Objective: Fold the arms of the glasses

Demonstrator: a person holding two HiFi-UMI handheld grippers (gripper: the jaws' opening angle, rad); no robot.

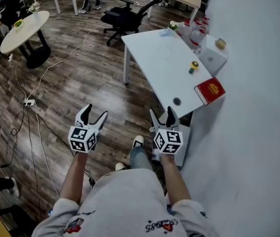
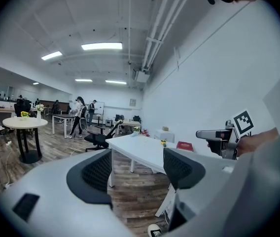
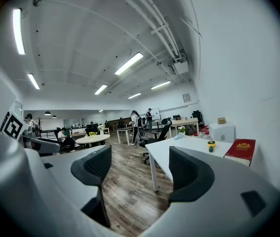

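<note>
Ceiling strip lights [image 3: 128, 63] give even, cool brightness; both gripper views bend and darken at their edges.

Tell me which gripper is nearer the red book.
Right. The right gripper hovers below-left of the book, by the table's near end; the left gripper is much farther left.

Left gripper [image 1: 94, 116]: held out in front of the person at about waist height, jaws spread wide with nothing between them, tilted slightly downward.
Right gripper [image 1: 162, 117]: level with the left one and well apart from it, jaws also spread wide and empty.
Forearms: both bare, reaching forward from short grey sleeves, roughly parallel.
Marker cubes: one at the rear of each gripper, just ahead of the hands.
</note>
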